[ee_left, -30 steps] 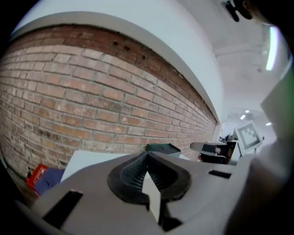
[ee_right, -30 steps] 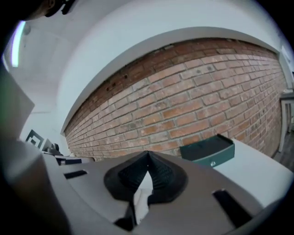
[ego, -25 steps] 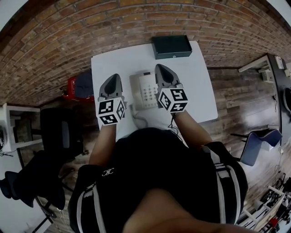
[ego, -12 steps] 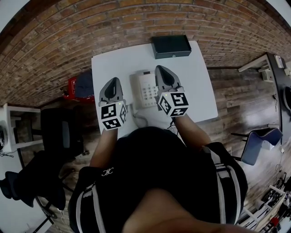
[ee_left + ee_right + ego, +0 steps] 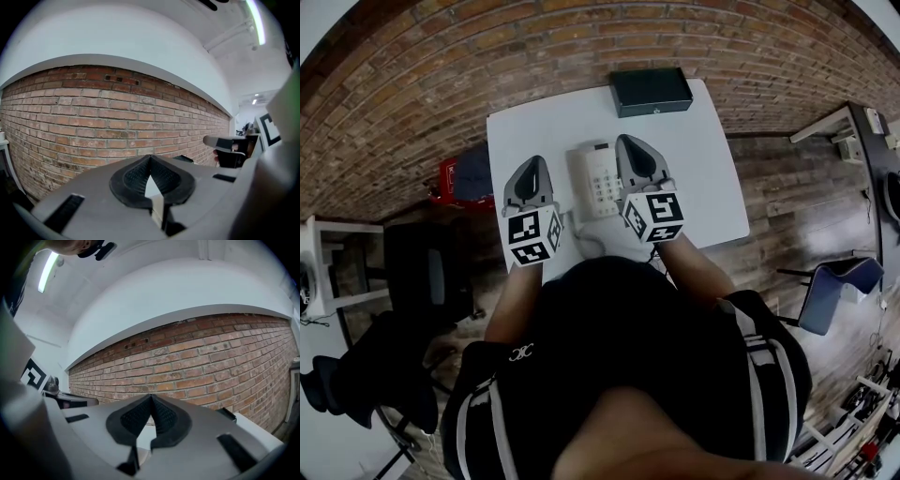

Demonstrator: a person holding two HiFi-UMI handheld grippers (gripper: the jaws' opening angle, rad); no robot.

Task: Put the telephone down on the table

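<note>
1. Nearest thing in the head view is the person's black top (image 5: pixel 619 356). Two forearms (image 5: pixel 514 295) reach out ahead of it, one to each gripper.
2. Each gripper has a marker cube at its back end, well behind the fingers: the left cube (image 5: pixel 532 237) and the right cube (image 5: pixel 652 216).
3. The left gripper (image 5: pixel 533 161) has its fingers (image 5: pixel 131 176) clenched tight, tips meeting, and nothing is caught in them. Its own view just looks past the tips at brick.
4. Same deal for the right gripper (image 5: pixel 622 140): fingers (image 5: pixel 164 417) pressed together and empty.
5. The telephone (image 5: pixel 598 180) lies flat on the white bench (image 5: pixel 703 187), in the gap between the two sets of fingers. It sits to the right of the left fingers with a strip of bench showing between them. It's right up against the left side of the right fingers, but I honestly can't tell from above whether those touch it. Neither gripper is gripping it.
6. Its cord (image 5: pixel 583 242) trails back toward the person, behind the fingers and between the two cubes.
7. Out past the fingertips there's a black box (image 5: pixel 652 90) at the far edge of the bench. It's ahead of the right fingers and apart from the telephone.
8. Beyond all that is a brick wall (image 5: pixel 487 47), which also fills most of both gripper views.
</note>
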